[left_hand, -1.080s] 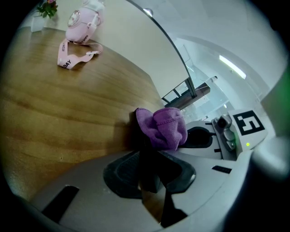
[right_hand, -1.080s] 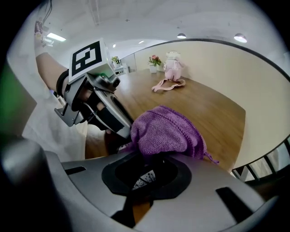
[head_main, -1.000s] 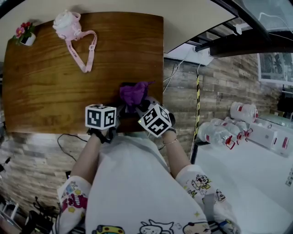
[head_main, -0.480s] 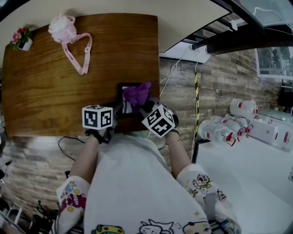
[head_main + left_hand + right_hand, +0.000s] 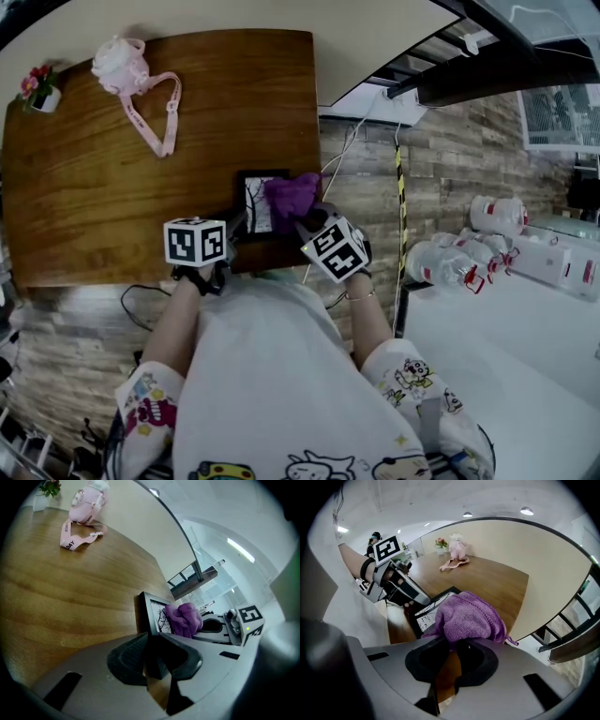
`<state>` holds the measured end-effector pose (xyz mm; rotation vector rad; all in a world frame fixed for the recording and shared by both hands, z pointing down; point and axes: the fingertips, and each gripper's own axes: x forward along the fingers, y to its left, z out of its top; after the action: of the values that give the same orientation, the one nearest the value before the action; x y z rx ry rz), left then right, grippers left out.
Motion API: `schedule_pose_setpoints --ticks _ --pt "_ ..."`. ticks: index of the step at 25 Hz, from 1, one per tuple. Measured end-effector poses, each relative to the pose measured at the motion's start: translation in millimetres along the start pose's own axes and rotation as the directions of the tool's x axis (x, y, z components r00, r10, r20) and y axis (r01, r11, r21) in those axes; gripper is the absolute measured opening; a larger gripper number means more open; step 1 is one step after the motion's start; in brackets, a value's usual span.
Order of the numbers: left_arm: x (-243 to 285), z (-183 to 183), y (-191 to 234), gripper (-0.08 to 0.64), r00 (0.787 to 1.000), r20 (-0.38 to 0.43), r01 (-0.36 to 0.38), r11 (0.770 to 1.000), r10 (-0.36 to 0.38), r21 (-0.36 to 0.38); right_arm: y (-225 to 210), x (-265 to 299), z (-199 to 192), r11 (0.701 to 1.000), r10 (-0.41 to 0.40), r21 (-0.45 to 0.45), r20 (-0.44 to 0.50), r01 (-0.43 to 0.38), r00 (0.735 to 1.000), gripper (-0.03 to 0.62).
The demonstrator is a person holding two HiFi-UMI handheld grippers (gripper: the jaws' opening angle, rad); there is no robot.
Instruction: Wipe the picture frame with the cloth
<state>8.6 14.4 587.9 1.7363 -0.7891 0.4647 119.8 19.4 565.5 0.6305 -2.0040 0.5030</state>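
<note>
We see the left gripper (image 5: 152, 656) with its jaws closed on the near edge of the picture frame (image 5: 153, 612), the dark rim sitting between the two pads. In the head view this gripper (image 5: 236, 228) meets the frame (image 5: 255, 202) at its near left side, with its marker cube just behind.

The right gripper (image 5: 450, 646) pinches a purple knitted cloth (image 5: 468, 616) between its jaws, and the bunched cloth rises beyond the fingertips. From the head view the right gripper (image 5: 307, 221) comes in from the near right, and the cloth (image 5: 292, 192) covers the right part of the frame and seems to touch it.

The frame is black, and its white picture shows thin dark branches. It is at the near right part of the brown wooden table (image 5: 141, 197), close to the right edge. We cannot tell if it lies flat or is tilted.

Far across the table, well apart from the frame, there is a pink round item (image 5: 86, 501) with a pink strap (image 5: 77, 535); on the strap end we can read the letters "DAY". At the far left corner stands a small white flower pot (image 5: 42, 86) with pink flowers.

To the right, on the floor, lie clear plastic bottles (image 5: 450, 267) with red labels, too small for us to read.
</note>
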Motion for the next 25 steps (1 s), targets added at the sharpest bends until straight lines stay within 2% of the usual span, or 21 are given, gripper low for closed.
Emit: schedule_pose_setpoints --ticks 6,11,18,25 --pt "1 0 1 0.066 1.0 0.001 0.002 1.0 -0.002 0.002 -8 -12 -4 0.999 -0.034 0.035 0.016 0.033 0.999 0.046" --pt "2 1 0 0.066 1.0 0.002 0.004 1.0 -0.004 0.003 -2 -28 8 0.998 -0.027 0.06 0.08 0.022 0.996 0.046" --pt "1 1 1 0.066 1.0 0.004 0.003 1.0 -0.003 0.004 38 -25 37 0.993 0.088 0.064 0.165 -0.1 0.982 0.046" --pt "1 1 -1 0.066 1.0 0.002 0.003 1.0 -0.003 0.002 78 5 50 0.965 0.215 0.116 0.17 -0.236 0.962 0.046"
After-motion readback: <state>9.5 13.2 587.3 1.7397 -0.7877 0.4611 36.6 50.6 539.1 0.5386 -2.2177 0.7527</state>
